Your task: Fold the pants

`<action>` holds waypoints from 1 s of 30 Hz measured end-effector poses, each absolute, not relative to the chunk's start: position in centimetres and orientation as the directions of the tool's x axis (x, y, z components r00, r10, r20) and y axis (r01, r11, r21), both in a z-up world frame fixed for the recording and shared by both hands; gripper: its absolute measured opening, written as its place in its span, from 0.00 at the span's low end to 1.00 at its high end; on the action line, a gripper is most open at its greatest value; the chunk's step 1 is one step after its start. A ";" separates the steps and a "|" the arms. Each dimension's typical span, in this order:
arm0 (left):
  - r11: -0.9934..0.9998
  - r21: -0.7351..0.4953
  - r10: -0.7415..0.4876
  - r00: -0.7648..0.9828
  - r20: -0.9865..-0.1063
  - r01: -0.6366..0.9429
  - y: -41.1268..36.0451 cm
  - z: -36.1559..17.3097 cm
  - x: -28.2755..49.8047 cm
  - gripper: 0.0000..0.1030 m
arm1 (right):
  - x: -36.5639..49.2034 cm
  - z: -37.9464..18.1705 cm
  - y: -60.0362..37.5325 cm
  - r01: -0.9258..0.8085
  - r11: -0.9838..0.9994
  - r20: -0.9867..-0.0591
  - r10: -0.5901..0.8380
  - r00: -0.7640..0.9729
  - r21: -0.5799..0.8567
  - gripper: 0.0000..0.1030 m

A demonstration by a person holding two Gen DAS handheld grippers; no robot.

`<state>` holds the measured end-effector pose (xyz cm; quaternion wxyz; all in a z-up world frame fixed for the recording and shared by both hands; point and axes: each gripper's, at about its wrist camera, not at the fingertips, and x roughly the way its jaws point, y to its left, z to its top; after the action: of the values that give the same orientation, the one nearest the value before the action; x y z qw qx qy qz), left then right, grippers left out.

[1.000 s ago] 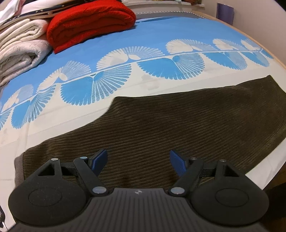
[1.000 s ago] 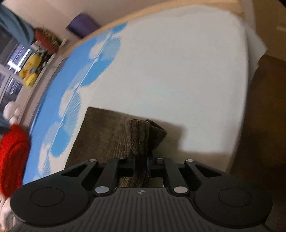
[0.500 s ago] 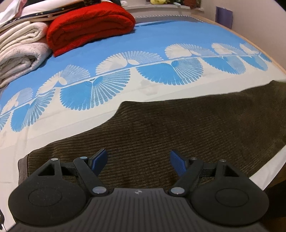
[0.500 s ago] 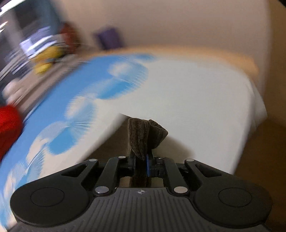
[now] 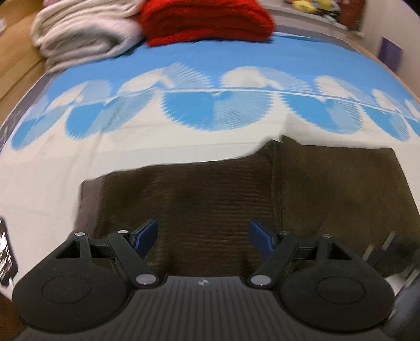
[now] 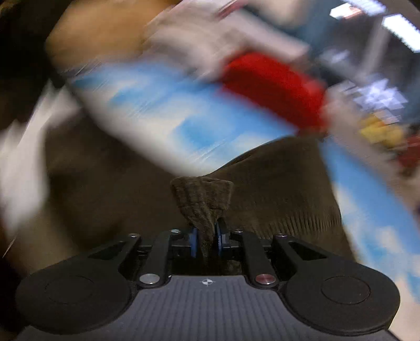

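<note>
Dark brown corduroy pants (image 5: 215, 194) lie on the bed near its front edge. Their right part is doubled over, with a fold edge (image 5: 274, 168) running front to back. My left gripper (image 5: 203, 236) is open and empty, low over the pants near the waistband end. My right gripper (image 6: 206, 236) is shut on a bunched end of the pants (image 6: 202, 194) and holds it above the rest of the pants (image 6: 275, 204). The right wrist view is heavily blurred.
The bed has a blue and white fan-patterned cover (image 5: 210, 105). A folded red blanket (image 5: 207, 21) and cream blankets (image 5: 86, 34) lie at the far end. The red blanket also shows in the right wrist view (image 6: 273, 86). A dark object (image 5: 5, 251) is at the left edge.
My right gripper has swung fast to the left with the pants end, folding the right part over. My left gripper has shifted left along the pants and stays open.
</note>
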<state>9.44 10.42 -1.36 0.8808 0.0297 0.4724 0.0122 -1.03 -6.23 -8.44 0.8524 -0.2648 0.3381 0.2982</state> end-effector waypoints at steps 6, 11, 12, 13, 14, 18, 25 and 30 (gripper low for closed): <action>0.998 0.047 0.059 0.542 -0.838 -0.036 13.7 -1.2 8.7 0.81 | -1.8 -7.6 -6.4 -0.734 0.666 -0.732 0.433 0.526 -0.134 0.41; 0.998 0.028 0.056 0.549 -0.834 -0.060 14.5 -1.0 8.9 0.81 | 0.2 -6.3 -7.9 -0.655 0.750 -0.679 0.434 0.592 -0.092 0.51; 0.998 0.027 0.057 0.548 -0.835 -0.063 14.4 -0.9 9.0 0.81 | 0.7 -6.6 -8.1 -0.643 0.762 -0.692 0.421 0.586 -0.081 0.52; 0.998 0.028 0.057 0.546 -0.836 -0.062 14.3 -1.0 9.1 0.81 | 1.1 -7.1 -8.3 -0.638 0.767 -0.706 0.416 0.573 -0.066 0.52; 0.998 0.030 0.057 0.545 -0.836 -0.057 14.0 -1.0 9.2 0.81 | 1.5 -7.5 -8.3 -0.638 0.768 -0.721 0.412 0.558 -0.056 0.52; 0.998 0.047 0.056 0.543 -0.838 -0.030 12.9 -1.2 9.4 0.81 | 1.5 -9.0 -7.5 -0.674 0.736 -0.752 0.410 0.516 -0.061 0.55; 0.999 0.041 0.039 0.540 -0.841 -0.008 11.9 -1.3 9.9 0.81 | -2.1 -8.5 -6.3 -0.835 0.518 -0.736 0.488 0.468 -0.188 0.10; 0.999 -0.020 -0.041 0.528 -0.848 0.044 9.8 -1.3 10.3 0.81 | -1.8 -8.5 -8.6 -0.865 0.500 -0.802 0.504 0.321 -0.032 0.07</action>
<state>10.31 9.82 -1.28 0.8741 0.0020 0.4851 -0.0243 -1.75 -8.63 -8.49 0.7774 -0.2367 0.3819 0.4402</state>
